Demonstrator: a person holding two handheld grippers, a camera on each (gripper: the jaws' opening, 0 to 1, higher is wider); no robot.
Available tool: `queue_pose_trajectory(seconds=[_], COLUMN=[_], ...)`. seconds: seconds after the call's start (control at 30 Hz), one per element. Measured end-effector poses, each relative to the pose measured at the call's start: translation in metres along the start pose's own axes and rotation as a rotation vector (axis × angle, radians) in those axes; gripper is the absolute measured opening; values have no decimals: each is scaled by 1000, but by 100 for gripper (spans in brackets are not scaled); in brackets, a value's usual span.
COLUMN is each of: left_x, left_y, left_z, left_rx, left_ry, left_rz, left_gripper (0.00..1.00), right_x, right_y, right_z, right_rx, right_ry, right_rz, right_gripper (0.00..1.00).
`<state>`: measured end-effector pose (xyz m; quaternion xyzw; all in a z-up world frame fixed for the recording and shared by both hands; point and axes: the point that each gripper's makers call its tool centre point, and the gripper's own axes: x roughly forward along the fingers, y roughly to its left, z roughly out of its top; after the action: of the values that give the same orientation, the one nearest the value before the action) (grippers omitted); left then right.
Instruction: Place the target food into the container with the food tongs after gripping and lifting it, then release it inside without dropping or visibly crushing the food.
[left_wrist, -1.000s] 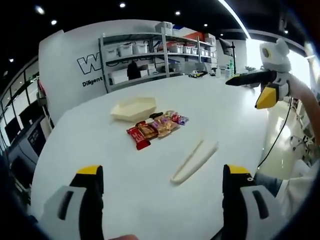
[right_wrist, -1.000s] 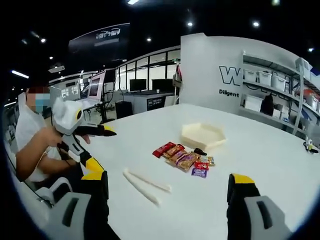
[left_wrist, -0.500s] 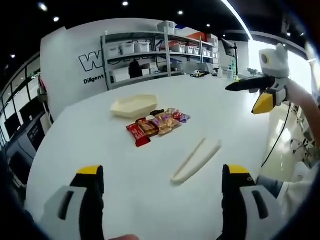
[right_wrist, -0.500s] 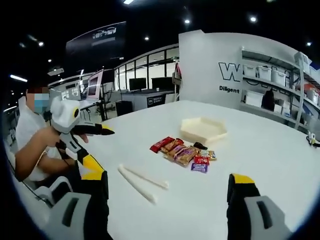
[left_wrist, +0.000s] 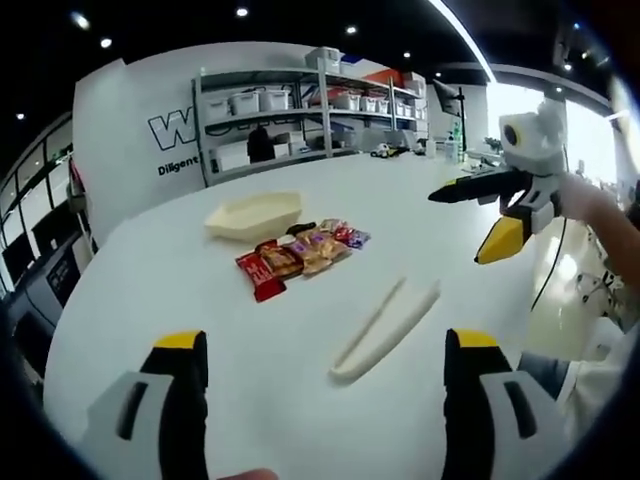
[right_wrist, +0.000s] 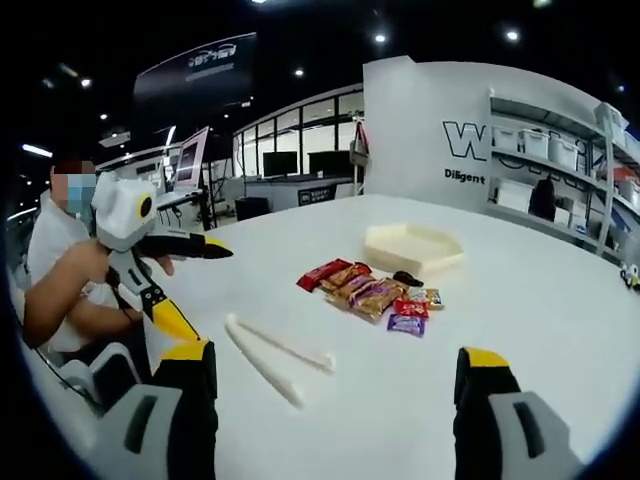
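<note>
white surface (left_wrist: 200, 300) carries tongs (left_wrist: 385, 315), snacks (left_wrist: 300, 250) and tray (left_wrist: 253, 215), all untouched. both claws, left (left_wrist: 318, 385) and right (right_wrist: 335, 395), released and empty, have drifted slightly nearer; tongs pickup not yet begun.

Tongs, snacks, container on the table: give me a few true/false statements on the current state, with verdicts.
1. The food tongs lie on the white table, apart from both grippers. True.
2. The cream container already holds a snack packet. False: it looks empty; the snack packets lie on the table beside it.
3. The left gripper is open. True.
4. The right gripper is shut on the tongs. False: its jaws stand apart, holding nothing.
5. A red packet lies at one end of the snack row. True.
</note>
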<state>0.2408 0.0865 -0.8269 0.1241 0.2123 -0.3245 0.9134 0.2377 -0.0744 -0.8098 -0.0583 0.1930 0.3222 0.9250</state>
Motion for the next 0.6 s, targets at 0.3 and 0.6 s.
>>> queue_pose_trajectory(seconds=[0.3,0.6], left_x=[4,7], left_y=[-4,-14], left_z=[-1,-18], left_rx=[-45,15], left_ry=[-45,-8], left_rz=[-62,-79], left_gripper=[97,95], right_x=[1,15], right_y=[20,39], right_z=[2,-16], right_rx=[-35,-120], right_ry=[-49,-17], right_rz=[87,171], right_gripper=[91,67])
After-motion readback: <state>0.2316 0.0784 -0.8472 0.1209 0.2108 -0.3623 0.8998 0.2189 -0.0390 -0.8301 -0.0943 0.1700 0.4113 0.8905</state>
